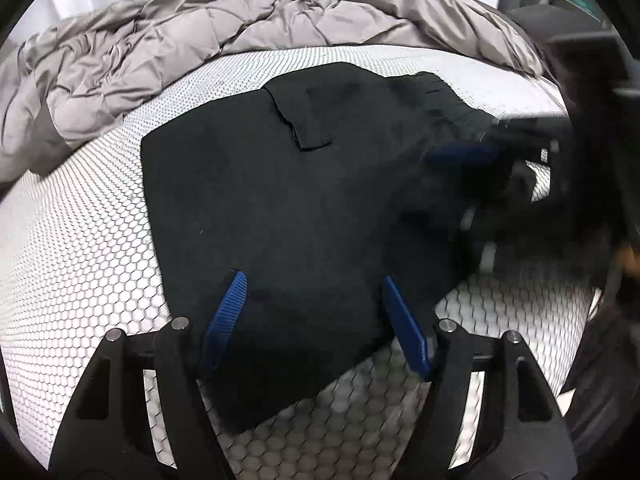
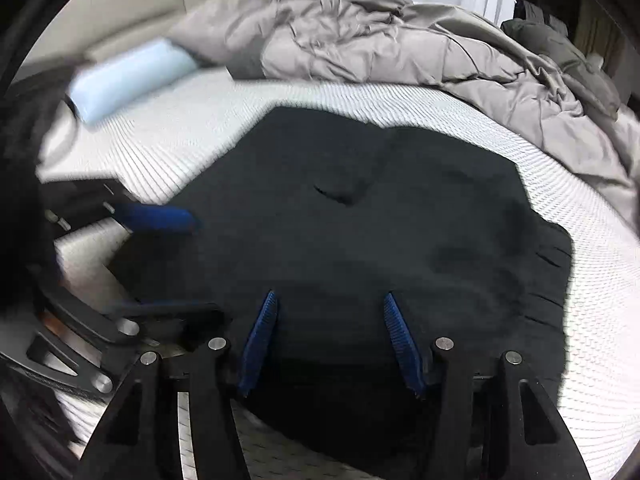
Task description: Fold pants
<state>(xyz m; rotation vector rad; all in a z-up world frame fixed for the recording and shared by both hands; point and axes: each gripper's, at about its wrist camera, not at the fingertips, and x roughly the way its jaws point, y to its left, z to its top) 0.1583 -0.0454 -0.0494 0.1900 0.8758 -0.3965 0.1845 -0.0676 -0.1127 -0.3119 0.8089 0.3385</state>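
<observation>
Black pants [image 1: 304, 208] flat on mattress [image 1: 80, 240] — beneath both open grippers

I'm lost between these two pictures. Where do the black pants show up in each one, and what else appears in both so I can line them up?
Left wrist view: the black pants fill the middle, spread flat on the white mattress.
Right wrist view: the pants again fill the middle, reaching the right side.
Shared landmark: the rumpled grey comforter along the top of both pictures.
</observation>
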